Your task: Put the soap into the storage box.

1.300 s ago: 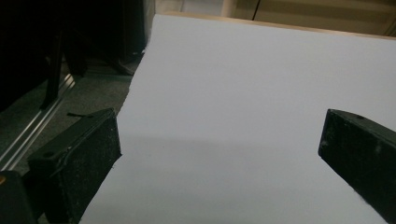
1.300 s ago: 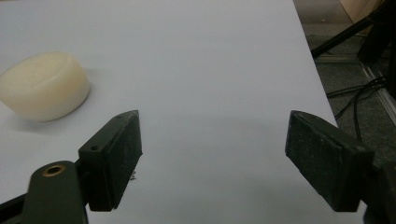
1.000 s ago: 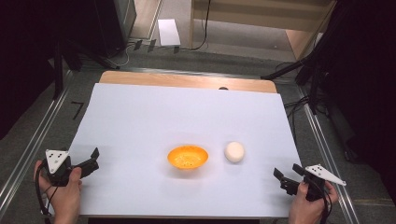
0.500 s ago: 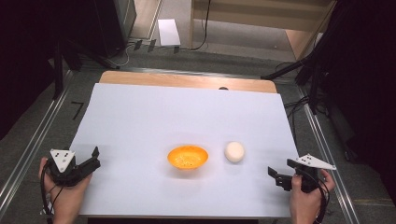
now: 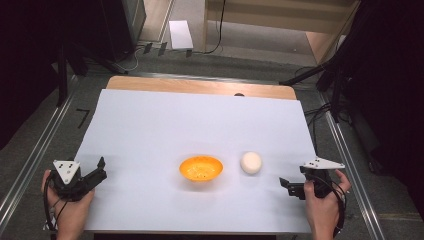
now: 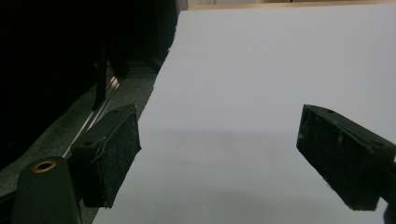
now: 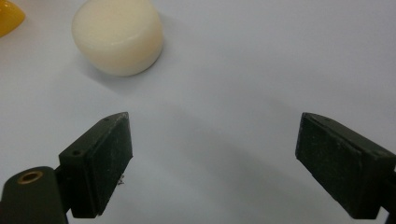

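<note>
An orange bowl (image 5: 201, 168) sits on the white sheet (image 5: 200, 120), with a cream round puck (image 5: 251, 162) just to its right. My right gripper (image 5: 285, 186) hovers low to the right of the puck and points at it. In the right gripper view the puck (image 7: 119, 35) lies ahead to the left and the bowl's edge (image 7: 8, 16) shows at the corner. The right gripper (image 7: 212, 161) is open; its jaws have just been opening slightly, with nothing between them. My left gripper (image 5: 102, 168) rests at the sheet's left edge, open (image 6: 219, 158) over bare sheet.
The sheet covers a wooden table (image 5: 200, 86). Metal rails (image 5: 40, 155) run along both sides. Dark floor and stands lie past the sheet's left edge (image 6: 70, 93). A white box (image 5: 180, 34) lies on the floor beyond the table.
My right hand has moved left and slightly up the view, closer to the cream puck. The left hand has stayed at the sheet's left edge.
</note>
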A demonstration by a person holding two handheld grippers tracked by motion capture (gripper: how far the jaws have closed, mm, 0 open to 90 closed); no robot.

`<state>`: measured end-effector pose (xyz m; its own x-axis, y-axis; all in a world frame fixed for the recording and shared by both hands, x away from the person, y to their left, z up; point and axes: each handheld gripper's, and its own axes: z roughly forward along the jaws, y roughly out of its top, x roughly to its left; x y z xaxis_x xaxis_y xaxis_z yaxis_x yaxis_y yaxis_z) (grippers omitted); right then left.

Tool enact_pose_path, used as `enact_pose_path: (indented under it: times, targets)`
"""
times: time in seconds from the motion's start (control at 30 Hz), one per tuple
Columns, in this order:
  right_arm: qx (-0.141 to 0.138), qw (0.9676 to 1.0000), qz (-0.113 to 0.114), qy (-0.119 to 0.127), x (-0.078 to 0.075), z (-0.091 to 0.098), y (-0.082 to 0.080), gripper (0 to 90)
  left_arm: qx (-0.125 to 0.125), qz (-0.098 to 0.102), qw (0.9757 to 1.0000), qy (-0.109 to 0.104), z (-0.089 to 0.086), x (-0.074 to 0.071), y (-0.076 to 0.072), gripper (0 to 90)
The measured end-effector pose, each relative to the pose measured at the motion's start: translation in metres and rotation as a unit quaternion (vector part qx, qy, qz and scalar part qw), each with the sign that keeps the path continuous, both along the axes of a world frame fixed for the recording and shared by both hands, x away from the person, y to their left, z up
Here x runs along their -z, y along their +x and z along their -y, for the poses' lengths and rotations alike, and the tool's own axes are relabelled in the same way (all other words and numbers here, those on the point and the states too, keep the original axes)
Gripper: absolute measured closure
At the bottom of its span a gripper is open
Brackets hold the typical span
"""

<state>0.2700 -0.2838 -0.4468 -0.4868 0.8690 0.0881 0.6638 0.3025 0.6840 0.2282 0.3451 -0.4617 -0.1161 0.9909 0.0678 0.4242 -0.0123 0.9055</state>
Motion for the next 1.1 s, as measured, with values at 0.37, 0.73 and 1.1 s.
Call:
enact_pose_path:
  times: [0.37,0.73,1.1]
  targets:
    - [-0.026,0.9995,-0.015,-0.013,-0.005,-0.017,0.011,11.6,0.015,-0.001,0.9997,-0.020,-0.003,0.000,-0.001,14.1]
    - [-0.075,0.9958,-0.035,-0.040,-0.006,-0.034,0.022,12.3,0.011,-0.001,0.9999,-0.013,-0.002,0.000,-0.001,13.8]
    - [-0.101,0.9924,-0.049,-0.049,-0.005,-0.055,0.035,12.6,0.023,-0.003,0.9996,-0.014,-0.002,0.000,0.000,14.0]
